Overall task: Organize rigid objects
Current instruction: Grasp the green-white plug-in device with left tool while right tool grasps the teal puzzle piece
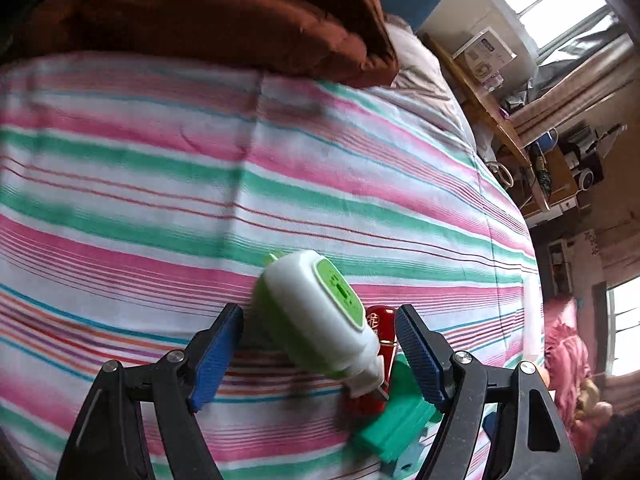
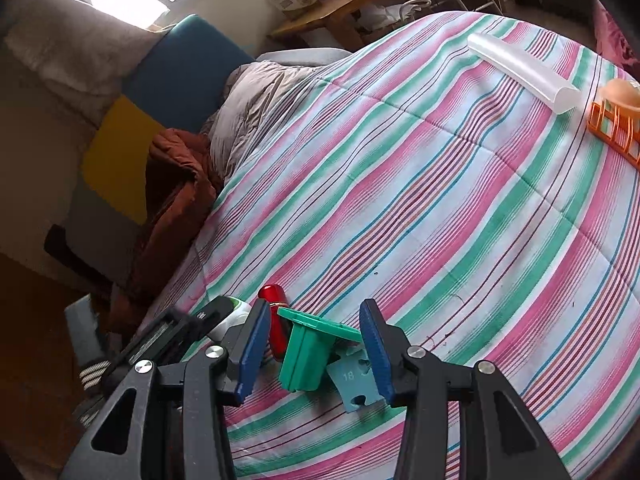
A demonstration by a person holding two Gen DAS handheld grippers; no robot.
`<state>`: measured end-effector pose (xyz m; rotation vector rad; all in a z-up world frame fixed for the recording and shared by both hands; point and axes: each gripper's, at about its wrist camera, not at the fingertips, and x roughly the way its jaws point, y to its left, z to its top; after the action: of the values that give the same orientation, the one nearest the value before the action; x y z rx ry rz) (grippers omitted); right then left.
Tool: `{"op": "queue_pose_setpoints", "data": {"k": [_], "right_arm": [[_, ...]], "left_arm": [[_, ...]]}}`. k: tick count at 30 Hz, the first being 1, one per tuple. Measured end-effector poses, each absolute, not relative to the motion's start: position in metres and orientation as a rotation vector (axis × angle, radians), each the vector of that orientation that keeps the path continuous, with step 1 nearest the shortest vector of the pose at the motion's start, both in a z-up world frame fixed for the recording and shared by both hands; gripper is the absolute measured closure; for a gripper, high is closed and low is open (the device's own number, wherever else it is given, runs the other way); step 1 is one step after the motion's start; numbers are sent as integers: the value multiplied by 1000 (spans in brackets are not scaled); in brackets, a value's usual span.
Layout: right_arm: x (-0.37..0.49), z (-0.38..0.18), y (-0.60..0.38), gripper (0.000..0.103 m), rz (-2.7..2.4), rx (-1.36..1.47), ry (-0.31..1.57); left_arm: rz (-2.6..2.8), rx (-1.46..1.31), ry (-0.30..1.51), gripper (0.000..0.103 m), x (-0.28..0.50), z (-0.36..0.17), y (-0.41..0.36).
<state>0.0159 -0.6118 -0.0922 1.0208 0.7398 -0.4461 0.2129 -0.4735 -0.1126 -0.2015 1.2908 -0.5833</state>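
A white and green bottle lies tilted on the striped bedspread, its neck down against a red lipstick tube. My left gripper is open, its blue pads standing clear on both sides of the bottle. In the right wrist view the right gripper is open around a green T-shaped block that rests on a teal puzzle piece. The block's flange reaches the right pad, and the red lipstick tube shows in the gap at the left pad. The white and green bottle peeks out behind that pad.
A clear plastic tube and an orange basket lie far up the bed. A brown blanket is heaped at the bed's far end. The little pile sits near the bed's edge. A wooden shelf stands beyond.
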Motion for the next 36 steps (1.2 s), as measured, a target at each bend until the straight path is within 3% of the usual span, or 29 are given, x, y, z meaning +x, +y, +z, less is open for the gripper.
{"op": "queue_pose_setpoints", "data": {"k": [2, 4, 21, 36], "right_arm": [[18, -93, -612, 56, -444, 1017, 747], [20, -95, -612, 56, -445, 1019, 755], [15, -119, -625, 57, -415, 1171, 763], [34, -136, -603, 59, -417, 982, 1052]], "left_arm": [[-589, -214, 1261, 29, 213, -114, -475], [-603, -174, 1239, 49, 212, -115, -477], [-825, 203, 1240, 49, 139, -99, -385], [-786, 274, 1178, 48, 101, -102, -366]]}}
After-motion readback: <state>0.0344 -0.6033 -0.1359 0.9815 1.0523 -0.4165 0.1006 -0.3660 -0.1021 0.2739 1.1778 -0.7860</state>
